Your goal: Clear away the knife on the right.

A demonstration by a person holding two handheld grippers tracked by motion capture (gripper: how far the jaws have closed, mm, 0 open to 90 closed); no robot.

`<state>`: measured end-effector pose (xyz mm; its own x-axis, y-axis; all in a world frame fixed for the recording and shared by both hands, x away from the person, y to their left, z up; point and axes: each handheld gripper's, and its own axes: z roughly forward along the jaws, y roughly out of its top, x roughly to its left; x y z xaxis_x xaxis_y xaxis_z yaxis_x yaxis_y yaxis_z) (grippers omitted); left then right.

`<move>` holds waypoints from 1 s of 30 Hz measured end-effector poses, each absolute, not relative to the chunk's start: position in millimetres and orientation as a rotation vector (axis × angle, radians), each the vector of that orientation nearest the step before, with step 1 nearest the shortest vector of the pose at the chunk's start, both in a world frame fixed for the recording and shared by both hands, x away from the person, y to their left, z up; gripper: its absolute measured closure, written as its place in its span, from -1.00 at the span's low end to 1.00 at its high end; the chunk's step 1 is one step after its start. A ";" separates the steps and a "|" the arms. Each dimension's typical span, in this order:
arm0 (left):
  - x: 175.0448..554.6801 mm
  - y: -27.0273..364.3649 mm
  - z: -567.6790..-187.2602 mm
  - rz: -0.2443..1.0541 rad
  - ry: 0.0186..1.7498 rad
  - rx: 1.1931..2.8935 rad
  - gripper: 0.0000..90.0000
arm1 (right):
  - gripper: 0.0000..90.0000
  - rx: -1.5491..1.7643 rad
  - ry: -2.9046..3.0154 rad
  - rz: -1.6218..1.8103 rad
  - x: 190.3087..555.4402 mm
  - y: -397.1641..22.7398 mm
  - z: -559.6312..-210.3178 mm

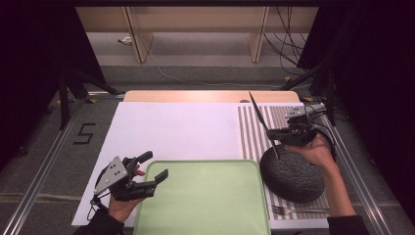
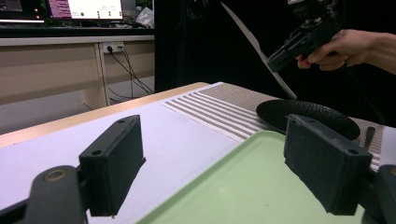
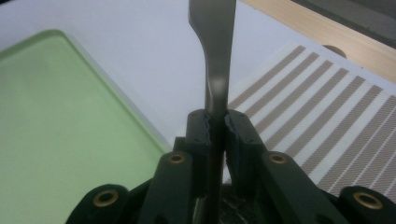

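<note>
Here my right gripper [image 1: 278, 133] sits at the right of the high view, above the far rim of the black plate [image 1: 293, 174], with its jaws clamped on a knife [image 1: 259, 115]. The blade slants up and away toward the top of the frame, and the handle end points down toward the plate; I cannot tell whether it touches. In the right gripper view the knife [image 3: 215, 70] runs straight up the middle, pinched between both pads, with the striped mat [image 3: 322, 121] on the right and the green tray [image 3: 60, 135] on the left.

My left gripper [image 1: 155, 170] is at the lower left of the high view, jaws spread wide and holding nothing, with its tip over the tray's [image 1: 205, 215] upper left corner. In the left gripper view its two pads stand far apart at the bottom, with the bare tray [image 2: 243, 186] between them. The plate [image 2: 308, 114] lies beyond the tray's far edge, and my right hand [image 2: 343, 46] holds the knife [image 2: 254, 46] tilted above it.

The tray's right edge lies just beside the plate. A fork [image 1: 298, 210] lies on the mat [image 1: 254, 129] near the bottom edge, below the plate. The white sheet [image 1: 171, 129] is open across the middle and upper left of the table.
</note>
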<state>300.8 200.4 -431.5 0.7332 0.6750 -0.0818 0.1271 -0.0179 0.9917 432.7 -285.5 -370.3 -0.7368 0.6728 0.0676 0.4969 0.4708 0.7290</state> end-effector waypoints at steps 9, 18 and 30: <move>300.5 200.0 -431.2 0.497 0.671 1.554 -0.56 | 0.79 1.053 2.477 1.225 413.2 -278.3 -368.9; 300.2 200.2 -431.0 0.498 0.673 1.552 -0.56 | 0.79 1.085 2.479 1.274 390.8 -264.6 -371.3; 299.9 200.8 -430.8 0.500 0.673 1.546 -0.57 | 0.79 1.072 2.490 1.302 350.7 -245.4 -375.3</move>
